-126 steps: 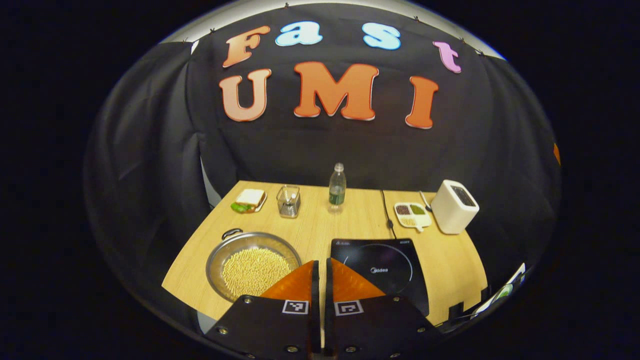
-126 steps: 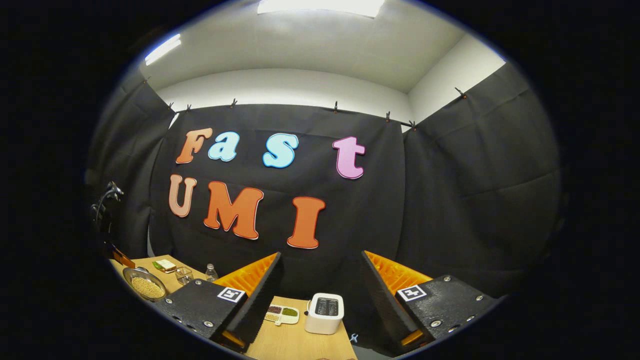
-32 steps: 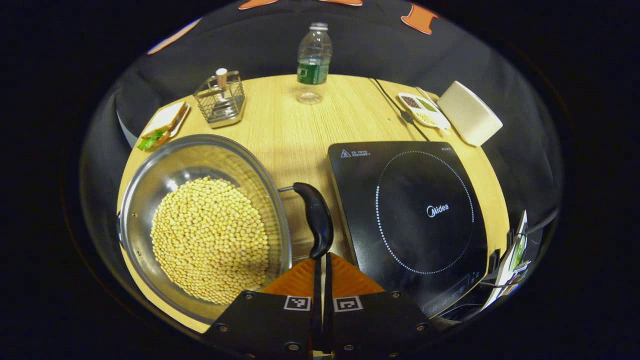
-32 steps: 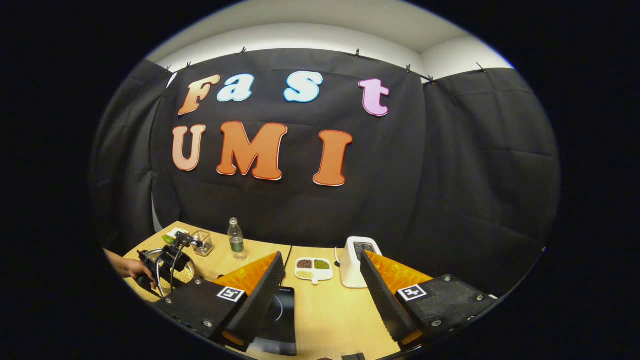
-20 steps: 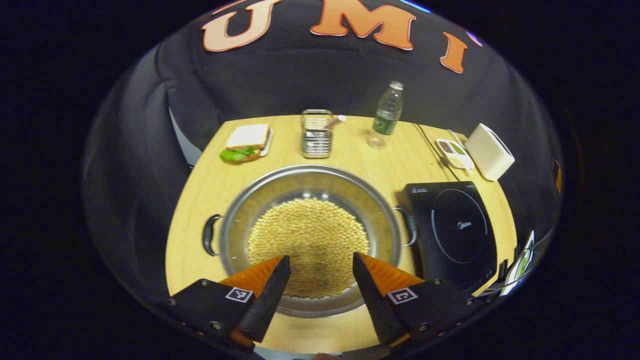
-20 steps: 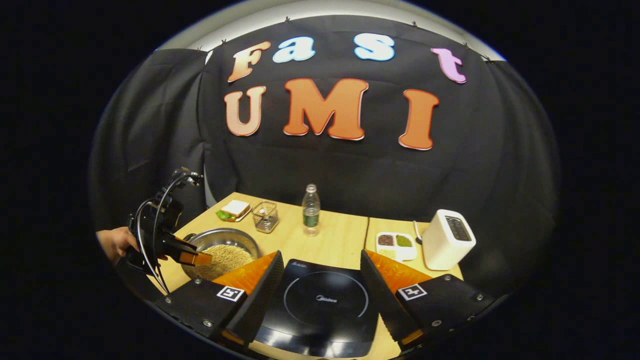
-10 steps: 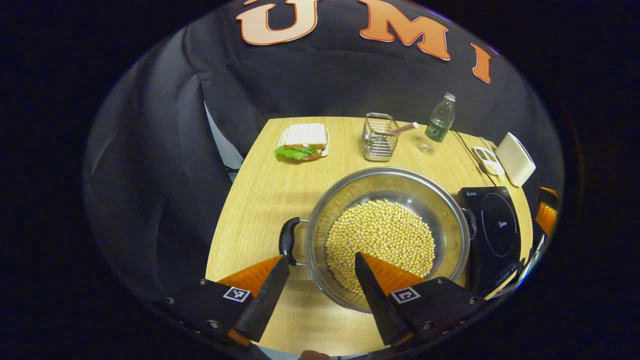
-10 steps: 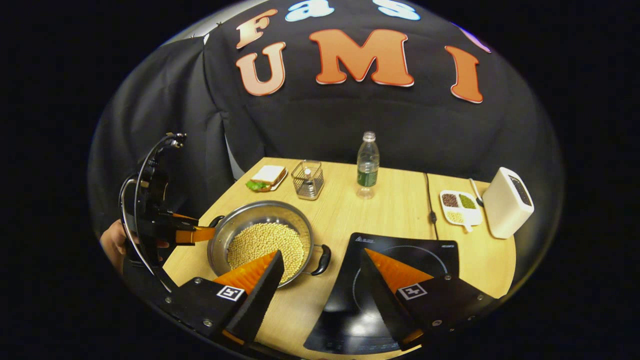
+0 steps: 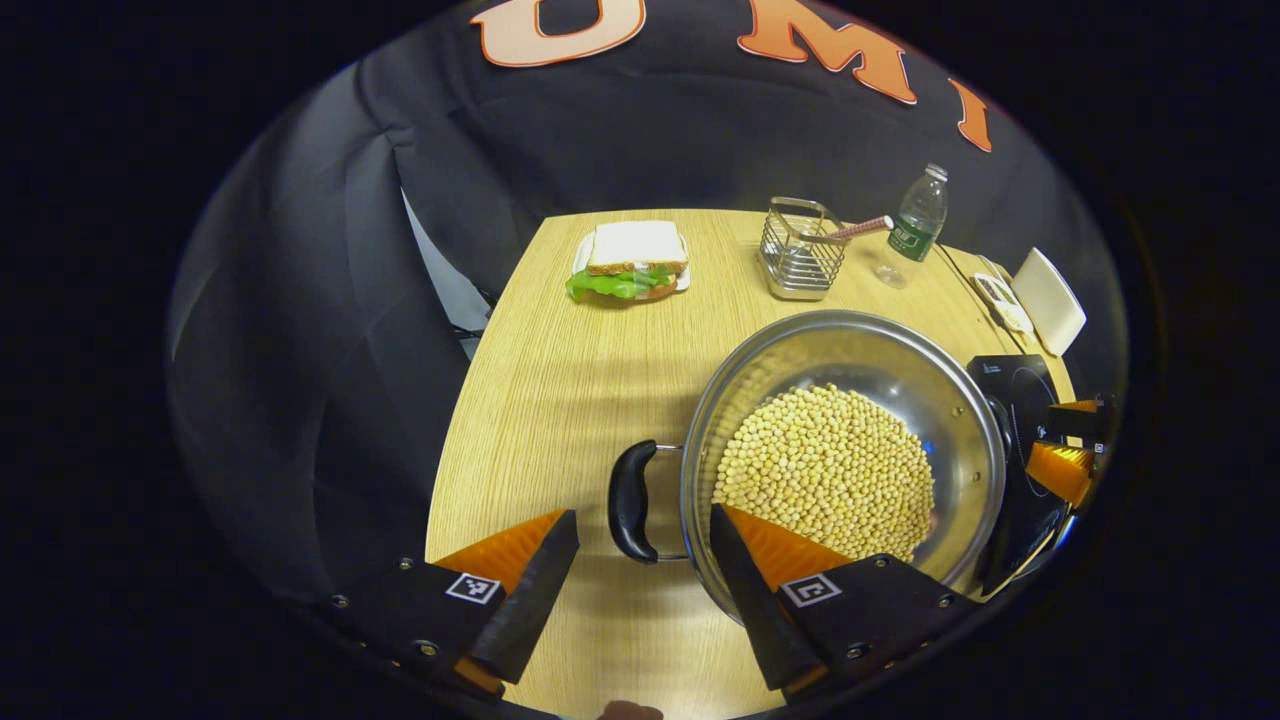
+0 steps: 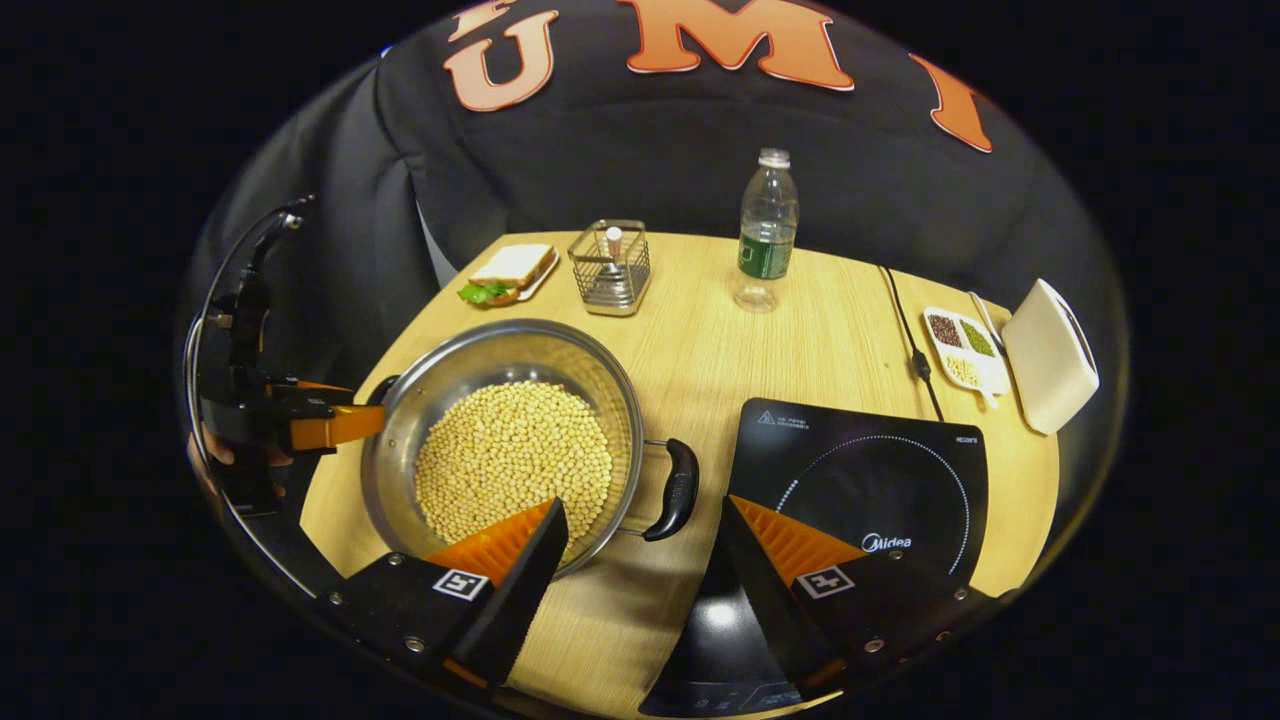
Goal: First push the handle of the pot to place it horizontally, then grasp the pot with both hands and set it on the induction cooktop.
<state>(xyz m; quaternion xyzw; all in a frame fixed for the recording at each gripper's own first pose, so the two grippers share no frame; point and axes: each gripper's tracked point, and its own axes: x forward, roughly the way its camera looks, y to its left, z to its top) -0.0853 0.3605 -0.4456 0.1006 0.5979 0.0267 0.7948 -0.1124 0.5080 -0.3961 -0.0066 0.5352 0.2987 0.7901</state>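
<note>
A: Where is the pot (image 9: 850, 400) located?

B: It is seated on the tabletop (image 10: 800, 340), just left of the induction cooktop (image 10: 870, 480), and is filled with soybeans (image 10: 510, 455). Its two black handles are set level, one at each side.

A: How are the left tongs (image 9: 640, 545) set?

B: They are spread wide. The left handle (image 9: 628, 500) is framed between the fingers, without contact.

A: And the right tongs (image 10: 640, 530)?

B: They are likewise held wide apart; the right handle (image 10: 678, 488) is seen in the gap, untouched. Nothing is held by either.

A: What else is carried by the tabletop?

B: A sandwich (image 9: 632, 262), a wire basket (image 10: 610, 265), a water bottle (image 10: 765, 230), a divided dish (image 10: 958, 350) and a toaster (image 10: 1050, 355) are ranged along the far side.
</note>
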